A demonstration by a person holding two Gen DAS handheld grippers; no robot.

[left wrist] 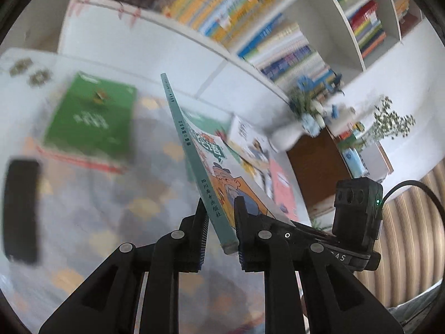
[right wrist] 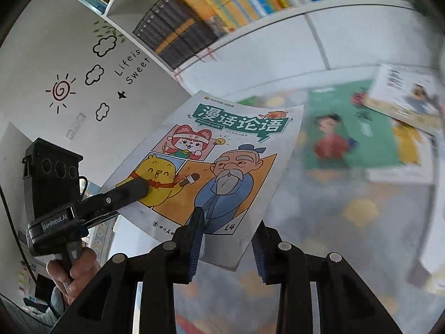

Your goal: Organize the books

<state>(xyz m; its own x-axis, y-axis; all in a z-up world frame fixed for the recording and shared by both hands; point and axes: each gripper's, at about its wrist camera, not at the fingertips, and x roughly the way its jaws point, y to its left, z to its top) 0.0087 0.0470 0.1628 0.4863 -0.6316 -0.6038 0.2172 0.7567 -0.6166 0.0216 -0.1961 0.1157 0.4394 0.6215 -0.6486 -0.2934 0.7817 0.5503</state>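
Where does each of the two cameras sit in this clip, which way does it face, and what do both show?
Left wrist: sits on the left gripper, looking along its fingers, down over the patterned table toward the bookshelf; the right gripper enters from the right.
Right wrist: sits on the right gripper, facing the comic book cover, with a decorated wall on the left; the left gripper and the hand holding it show.
Shared: the comic book, clamped by both grippers, the green book on the table, and the bookshelf.
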